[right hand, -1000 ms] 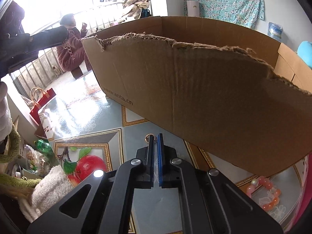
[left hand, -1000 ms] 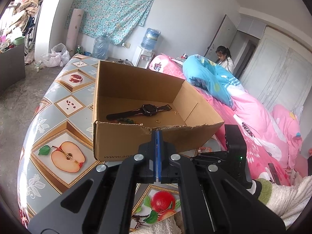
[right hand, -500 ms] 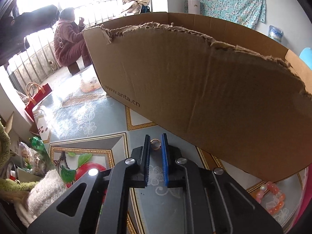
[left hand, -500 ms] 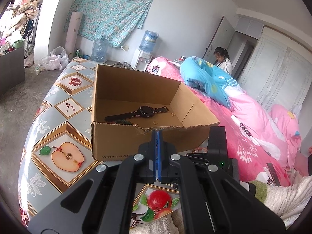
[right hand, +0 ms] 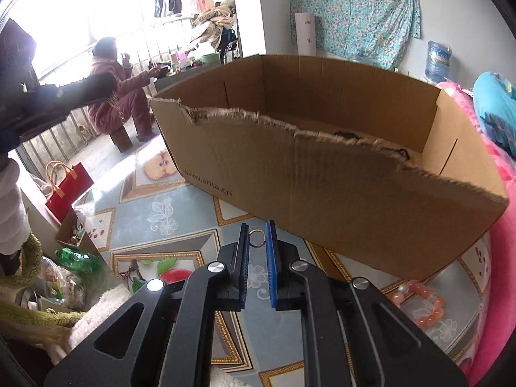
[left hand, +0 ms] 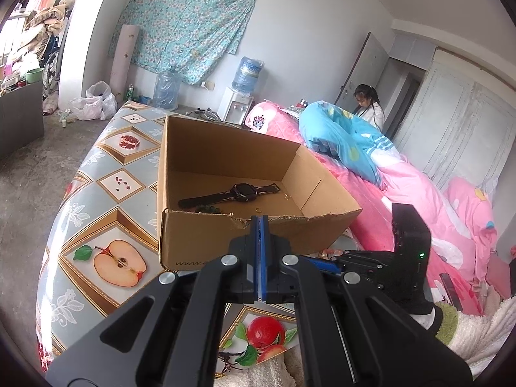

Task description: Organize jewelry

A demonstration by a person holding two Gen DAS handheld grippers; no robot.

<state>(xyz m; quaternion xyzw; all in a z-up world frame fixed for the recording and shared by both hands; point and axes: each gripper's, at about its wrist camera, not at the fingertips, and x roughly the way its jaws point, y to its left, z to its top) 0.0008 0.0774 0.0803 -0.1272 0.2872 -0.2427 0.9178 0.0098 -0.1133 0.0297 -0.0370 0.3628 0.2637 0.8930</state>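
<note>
One box [left hand: 225, 238] sits on the fruit-print cloth [left hand: 106, 193], holding one watch [left hand: 242, 192], one small gold ring [left hand: 259, 209] and what may be a dark bead string [left hand: 208, 208]. The right gripper [right hand: 258, 237] tilts down at the box's 6 o'clock, jaws slightly apart, pinching a second ring [right hand: 257, 238]. One pink bracelet [right hand: 419, 303] lies at 4 o'clock. The left gripper [left hand: 260, 222] has its jaws pressed together, empty.

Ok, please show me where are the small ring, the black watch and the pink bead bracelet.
small ring [right hand: 257, 238], right wrist view, on its metal loop.
black watch [left hand: 243, 191], left wrist view, on its case.
pink bead bracelet [right hand: 425, 303], right wrist view, on one bead.
</note>
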